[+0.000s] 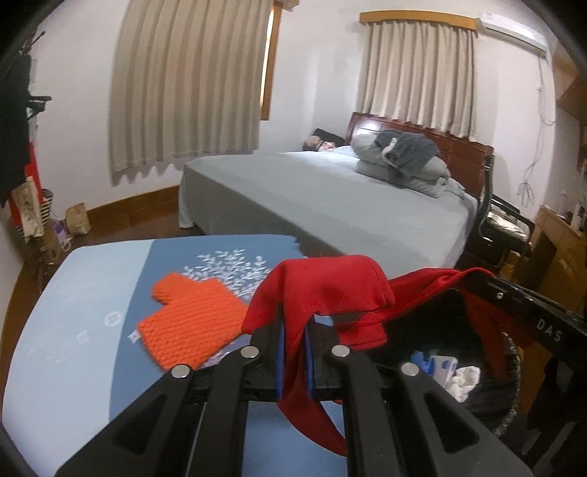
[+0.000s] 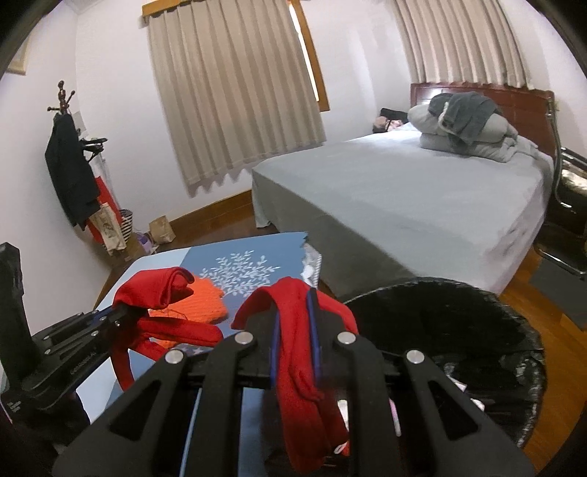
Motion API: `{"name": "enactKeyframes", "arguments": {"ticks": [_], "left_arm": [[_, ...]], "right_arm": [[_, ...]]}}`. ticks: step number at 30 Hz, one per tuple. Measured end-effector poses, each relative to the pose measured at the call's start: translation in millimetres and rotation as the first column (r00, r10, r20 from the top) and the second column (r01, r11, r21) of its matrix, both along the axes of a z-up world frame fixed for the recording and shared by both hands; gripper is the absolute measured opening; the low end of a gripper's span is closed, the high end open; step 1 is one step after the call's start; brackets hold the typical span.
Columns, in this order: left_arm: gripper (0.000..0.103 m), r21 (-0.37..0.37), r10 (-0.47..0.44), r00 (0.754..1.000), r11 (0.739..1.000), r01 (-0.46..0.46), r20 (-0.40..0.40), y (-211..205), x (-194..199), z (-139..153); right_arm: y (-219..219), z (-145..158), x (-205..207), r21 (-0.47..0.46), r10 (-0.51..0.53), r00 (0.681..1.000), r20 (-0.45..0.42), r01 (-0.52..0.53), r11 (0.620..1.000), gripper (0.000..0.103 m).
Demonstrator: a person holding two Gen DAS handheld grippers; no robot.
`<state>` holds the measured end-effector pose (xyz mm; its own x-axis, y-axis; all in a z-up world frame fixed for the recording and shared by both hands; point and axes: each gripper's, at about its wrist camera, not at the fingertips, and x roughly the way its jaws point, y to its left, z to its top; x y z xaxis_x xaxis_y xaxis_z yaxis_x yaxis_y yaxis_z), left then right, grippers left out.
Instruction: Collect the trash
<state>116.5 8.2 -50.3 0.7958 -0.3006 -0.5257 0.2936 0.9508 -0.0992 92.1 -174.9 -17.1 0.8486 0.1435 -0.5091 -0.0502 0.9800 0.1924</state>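
Both grippers, left (image 1: 293, 337) and right (image 2: 295, 330), are clamped on one red cloth (image 1: 323, 290), slung between them beside the bin (image 2: 458, 330), likely so it clears the rim. Orange glove (image 1: 187, 323) lies left of the bin.

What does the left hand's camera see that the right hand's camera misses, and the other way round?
Only the left view shows the crumpled white paper inside the bin and the air conditioner. Only the right view shows the coat rack with its dark coat. Both show the red cloth clamped by the left gripper and right gripper, the orange knitted piece, the black bin and the bed.
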Motion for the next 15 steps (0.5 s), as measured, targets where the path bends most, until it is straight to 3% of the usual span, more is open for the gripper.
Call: {"name": "enactKeyframes", "arguments": {"ticks": [15], "left_arm": [[0.009,-0.024,-0.142,0.989,0.989,0.143,0.043,-61,-5,20]], "right_arm": [[-51,5,-26,-0.033,-0.116,0.993,0.019,0.116,0.993,0.012]]}}
